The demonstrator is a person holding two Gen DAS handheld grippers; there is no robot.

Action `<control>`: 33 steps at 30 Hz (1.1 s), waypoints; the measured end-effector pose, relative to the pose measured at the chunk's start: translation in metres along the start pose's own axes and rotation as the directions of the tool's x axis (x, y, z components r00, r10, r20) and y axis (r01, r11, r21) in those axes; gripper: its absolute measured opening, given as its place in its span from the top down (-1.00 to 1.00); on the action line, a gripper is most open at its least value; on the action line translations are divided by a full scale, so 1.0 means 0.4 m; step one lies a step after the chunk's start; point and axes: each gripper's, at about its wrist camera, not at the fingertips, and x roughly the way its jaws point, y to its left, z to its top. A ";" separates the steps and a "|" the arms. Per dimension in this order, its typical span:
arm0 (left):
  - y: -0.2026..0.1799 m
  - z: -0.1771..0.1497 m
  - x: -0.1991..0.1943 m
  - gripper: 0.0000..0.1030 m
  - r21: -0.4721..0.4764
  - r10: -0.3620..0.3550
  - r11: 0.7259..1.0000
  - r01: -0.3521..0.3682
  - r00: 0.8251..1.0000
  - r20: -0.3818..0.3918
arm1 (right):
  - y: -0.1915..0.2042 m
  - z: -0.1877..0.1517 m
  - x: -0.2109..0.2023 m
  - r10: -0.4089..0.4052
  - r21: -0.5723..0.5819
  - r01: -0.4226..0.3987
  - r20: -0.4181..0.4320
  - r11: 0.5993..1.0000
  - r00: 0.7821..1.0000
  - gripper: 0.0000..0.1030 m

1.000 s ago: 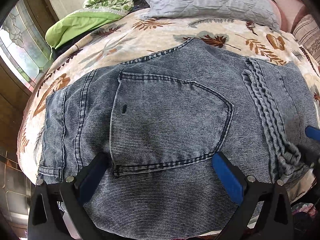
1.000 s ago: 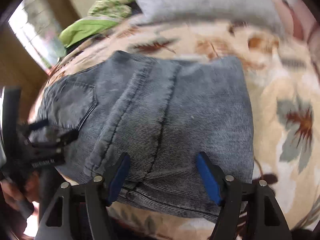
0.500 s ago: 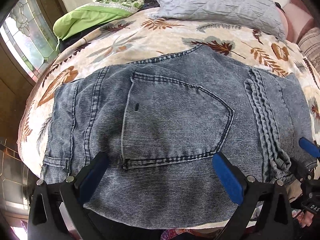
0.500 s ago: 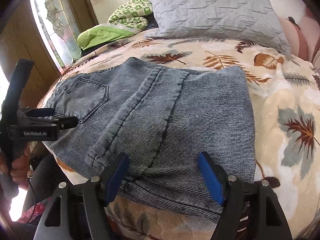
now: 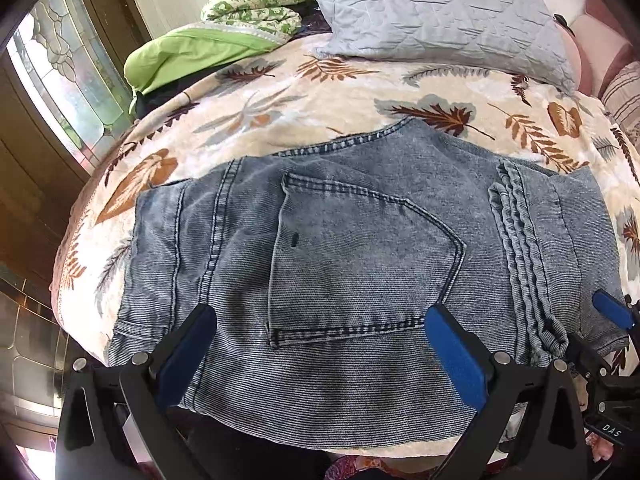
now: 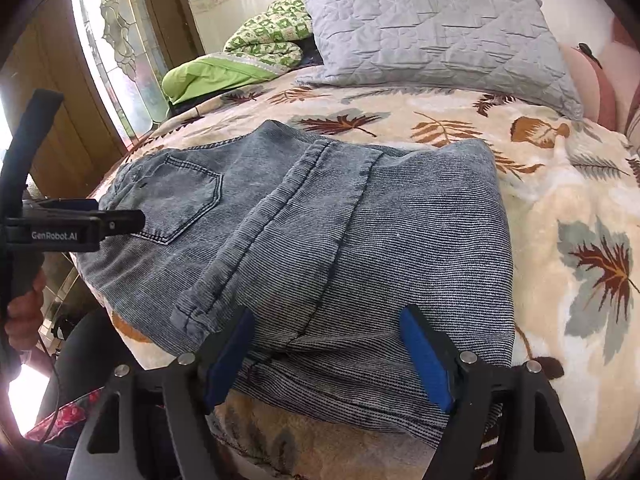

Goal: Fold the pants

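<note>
- Broadly, a bed covered by a cream plush blanket (image 6: 560, 200) printed with brown and grey leaves fills both views; beyond its left edge stand brown wooden panelling and a leaded patterned-glass window (image 5: 68, 92).
- Folded faded-blue denim pants (image 5: 360, 280) lie flat on the near part of the blanket, back pocket (image 5: 360, 264) facing up on the left half, a doubled-over leg with its hem on the right half; their near edge reaches the near edge of the bed.
- At the far end rests a grey quilted pillow (image 6: 432, 36), with a bundled green patterned quilt (image 6: 248, 52) to its left.
- Nearest the left wrist camera, the left gripper (image 5: 320, 344) hangs over the near edge of the pants, blue-padded jaws spread wide, gripping nothing.
- Likewise the right gripper (image 6: 324, 352) sits over the near right edge of the pants, jaws wide apart and holding nothing.
</note>
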 end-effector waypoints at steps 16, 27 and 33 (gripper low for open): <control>0.010 0.009 -0.005 -1.00 0.001 0.064 0.998 -0.064 0.998 0.009 | 0.007 -0.001 0.005 0.001 -0.023 0.000 0.013 1.000 1.000 -0.59; 0.093 -0.016 0.002 -1.00 -0.027 0.079 0.996 -0.080 0.996 -0.028 | 0.001 -0.004 0.002 0.011 -0.033 -0.010 0.028 0.999 1.000 -0.60; 0.252 -0.068 0.021 -1.00 -0.134 0.164 0.975 -0.175 0.983 -0.087 | 0.003 -0.005 0.000 0.009 -0.036 -0.007 0.032 0.999 0.999 -0.60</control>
